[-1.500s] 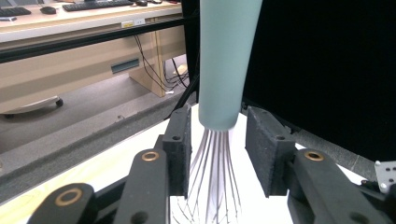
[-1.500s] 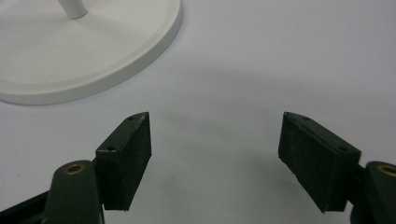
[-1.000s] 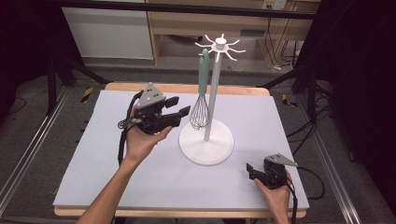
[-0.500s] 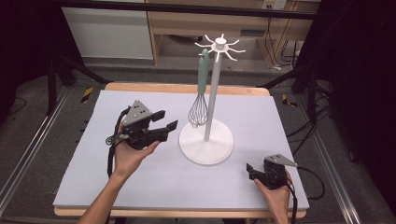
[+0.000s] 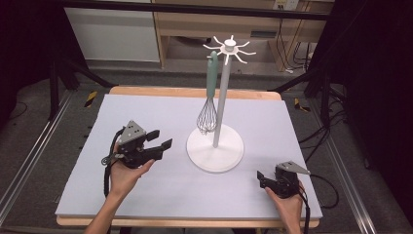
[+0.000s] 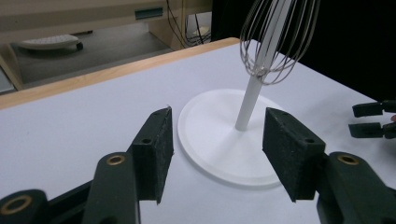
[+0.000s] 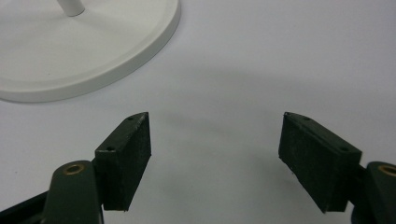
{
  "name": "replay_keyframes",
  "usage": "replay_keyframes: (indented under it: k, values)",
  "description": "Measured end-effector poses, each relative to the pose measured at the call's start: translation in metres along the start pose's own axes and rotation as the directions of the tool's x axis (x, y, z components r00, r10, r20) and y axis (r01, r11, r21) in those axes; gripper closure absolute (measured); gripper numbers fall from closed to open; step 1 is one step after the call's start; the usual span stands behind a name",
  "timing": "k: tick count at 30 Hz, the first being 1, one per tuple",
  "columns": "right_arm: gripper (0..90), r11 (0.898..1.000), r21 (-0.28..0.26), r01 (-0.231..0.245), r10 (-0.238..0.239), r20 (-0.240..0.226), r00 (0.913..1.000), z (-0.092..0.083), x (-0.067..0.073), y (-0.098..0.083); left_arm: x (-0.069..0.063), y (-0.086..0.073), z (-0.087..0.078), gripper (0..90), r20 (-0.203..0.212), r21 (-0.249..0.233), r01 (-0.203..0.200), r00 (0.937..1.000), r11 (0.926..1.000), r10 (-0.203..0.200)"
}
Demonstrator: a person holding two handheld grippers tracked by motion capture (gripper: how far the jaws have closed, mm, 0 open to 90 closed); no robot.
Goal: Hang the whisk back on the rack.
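Jaws opening with nothing between them, the left gripper [image 5: 160, 144] is hovering near the bench's left edge, aiming at the white stand [image 5: 215, 155] at mid-bench. The right gripper [image 5: 263, 179], jaws spread and empty, is resting near the front right corner, evidently parked clear of the work. The whisk [image 5: 208, 100] is hanging by its green handle from a hook atop the stand, wires dangling just above the base, seemingly stored so it stays off the bench [image 5: 146, 107].
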State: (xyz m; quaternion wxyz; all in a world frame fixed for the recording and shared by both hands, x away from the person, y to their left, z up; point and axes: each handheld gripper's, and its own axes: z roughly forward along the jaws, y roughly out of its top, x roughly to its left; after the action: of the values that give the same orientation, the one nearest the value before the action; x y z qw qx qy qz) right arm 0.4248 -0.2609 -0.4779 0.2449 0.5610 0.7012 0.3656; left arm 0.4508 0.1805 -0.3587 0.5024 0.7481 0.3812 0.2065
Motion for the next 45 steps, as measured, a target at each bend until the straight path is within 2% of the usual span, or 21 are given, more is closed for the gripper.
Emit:
replay_keyframes:
  k: [7,14,17,20,25,29,32,33,39,42,45]
  values:
    - [26.1,1.000,0.003,0.004,-0.004,-0.001,1.0000,0.000,0.000,0.000,0.012,-0.022,-0.004,42.3,-0.021,0.018,0.042,0.9989,0.9990,-0.041]
    - [28.0,1.000,0.005,0.004,-0.003,-0.004,1.0000,0.000,0.000,0.000,0.032,-0.047,-0.011,41.7,-0.078,0.041,0.082,0.9938,0.9958,-0.079]
    - [28.4,1.000,0.008,0.005,-0.005,-0.003,1.0000,0.000,0.000,-0.001,0.035,-0.053,-0.012,41.2,-0.089,0.053,0.086,0.9927,0.9948,-0.081]
    - [28.6,1.000,0.009,0.006,-0.006,0.000,1.0000,0.000,-0.001,-0.001,0.042,-0.065,-0.014,41.0,-0.103,0.066,0.107,0.9896,0.9920,-0.100]
    - [28.3,1.000,0.007,-0.007,0.007,0.006,1.0000,-0.001,-0.003,-0.001,0.050,-0.078,-0.016,38.9,-0.135,0.081,0.108,0.9861,0.9908,-0.097]
    - [27.2,1.000,0.016,-0.022,0.021,0.009,0.9997,-0.002,-0.006,-0.001,0.057,-0.088,-0.017,38.0,-0.158,0.092,0.133,0.9805,0.9869,-0.117]
    - [27.1,0.999,0.018,-0.029,0.029,0.014,0.9995,-0.002,-0.007,-0.002,0.062,-0.093,-0.019,37.0,-0.184,0.104,0.131,0.9768,0.9860,-0.110]
    - [27.1,1.000,0.015,-0.015,0.014,0.015,0.9998,-0.002,-0.009,-0.002,0.064,-0.095,-0.020,36.6,-0.189,0.104,0.131,0.9757,0.9859,-0.110]
    - [26.5,1.000,0.023,-0.016,0.015,0.022,0.9997,-0.002,-0.010,-0.002,0.074,-0.109,-0.026,34.8,-0.223,0.117,0.153,0.9670,0.9813,-0.124]
    - [26.0,1.000,0.024,-0.014,0.014,0.024,0.9996,-0.001,-0.010,-0.002,0.078,-0.115,-0.027,34.4,-0.251,0.132,0.155,0.9607,0.9791,-0.118]
    - [25.8,0.999,0.035,-0.017,0.016,0.029,0.9995,-0.001,-0.012,-0.002,0.080,-0.118,-0.027,33.8,-0.270,0.145,0.142,0.9578,0.9793,-0.099]
